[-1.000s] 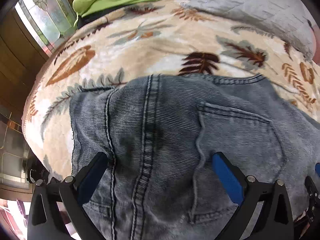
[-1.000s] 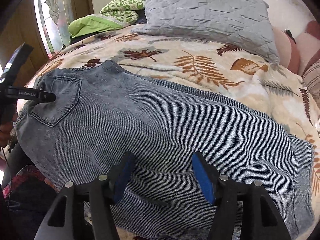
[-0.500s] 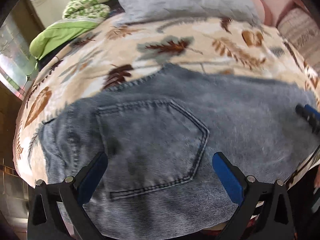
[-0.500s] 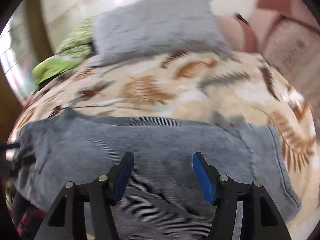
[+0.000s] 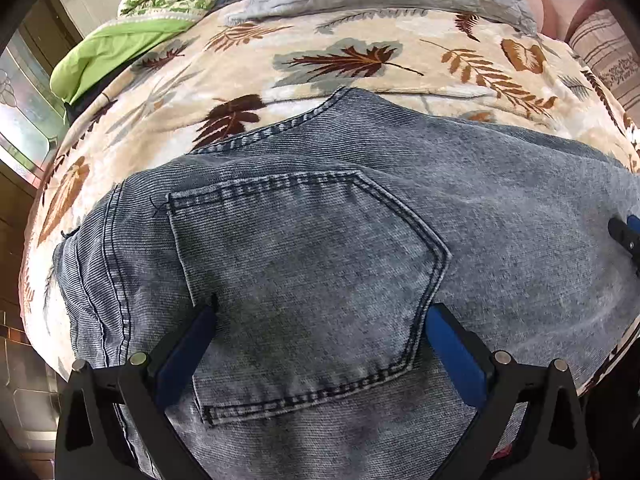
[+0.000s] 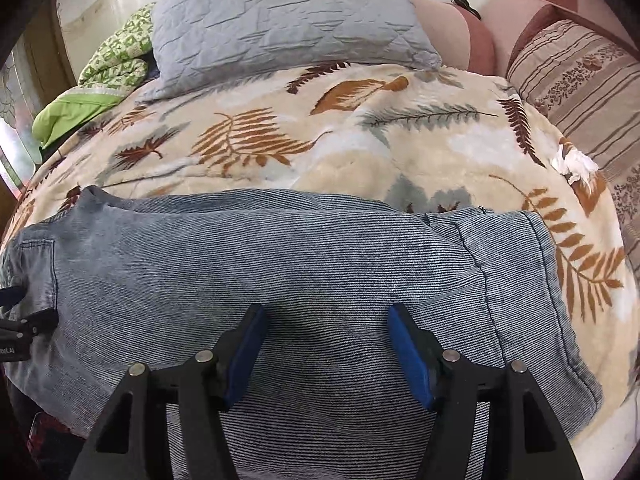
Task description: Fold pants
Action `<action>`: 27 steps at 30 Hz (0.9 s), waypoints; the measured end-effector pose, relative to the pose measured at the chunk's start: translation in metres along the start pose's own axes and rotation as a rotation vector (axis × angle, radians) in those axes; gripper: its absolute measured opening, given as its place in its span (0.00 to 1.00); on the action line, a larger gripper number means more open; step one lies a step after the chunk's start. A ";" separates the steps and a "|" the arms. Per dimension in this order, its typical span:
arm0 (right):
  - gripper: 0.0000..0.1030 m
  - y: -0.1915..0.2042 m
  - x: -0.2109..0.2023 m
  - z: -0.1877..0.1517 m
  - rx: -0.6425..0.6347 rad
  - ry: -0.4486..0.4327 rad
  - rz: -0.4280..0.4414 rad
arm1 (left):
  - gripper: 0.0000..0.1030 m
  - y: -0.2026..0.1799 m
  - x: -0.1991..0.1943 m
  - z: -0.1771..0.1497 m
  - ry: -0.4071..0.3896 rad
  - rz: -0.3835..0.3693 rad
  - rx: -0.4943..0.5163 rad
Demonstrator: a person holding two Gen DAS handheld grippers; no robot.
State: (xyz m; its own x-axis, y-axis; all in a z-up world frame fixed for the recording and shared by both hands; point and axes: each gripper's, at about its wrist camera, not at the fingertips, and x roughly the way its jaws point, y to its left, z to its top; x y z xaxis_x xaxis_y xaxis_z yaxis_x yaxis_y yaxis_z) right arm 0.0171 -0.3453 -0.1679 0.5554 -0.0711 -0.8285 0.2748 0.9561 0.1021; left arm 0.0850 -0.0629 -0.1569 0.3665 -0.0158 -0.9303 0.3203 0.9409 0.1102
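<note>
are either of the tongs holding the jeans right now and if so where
Neither. The left tongs hang open over the back pocket of the jeans, and the right tongs hang open over the leg. Nothing is gripped.

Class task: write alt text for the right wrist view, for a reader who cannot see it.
Grey-blue jeans lie lengthwise across a bed's leaf-print blanket, the open right gripper poised over the legs with nothing held. The left gripper shows at the left edge by the back pocket. A grey quilted pillow, a green quilt and a striped cushion lie beyond.
</note>
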 end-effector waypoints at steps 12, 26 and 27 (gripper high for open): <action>0.69 0.001 -0.006 0.012 0.052 -0.046 0.065 | 1.00 0.002 -0.024 -0.006 -0.037 -0.025 -0.016; 0.63 0.065 0.009 0.017 -0.071 0.042 0.257 | 1.00 -0.013 -0.011 -0.006 -0.001 -0.042 0.047; 0.60 0.065 0.010 0.020 -0.070 0.042 0.245 | 1.00 -0.013 -0.010 -0.007 0.000 -0.029 0.047</action>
State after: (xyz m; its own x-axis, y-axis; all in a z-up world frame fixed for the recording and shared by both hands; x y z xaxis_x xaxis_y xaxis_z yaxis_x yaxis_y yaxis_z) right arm 0.0563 -0.2891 -0.1591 0.5655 0.1753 -0.8059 0.0799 0.9609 0.2651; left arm 0.0710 -0.0725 -0.1519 0.3567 -0.0435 -0.9332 0.3719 0.9229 0.0992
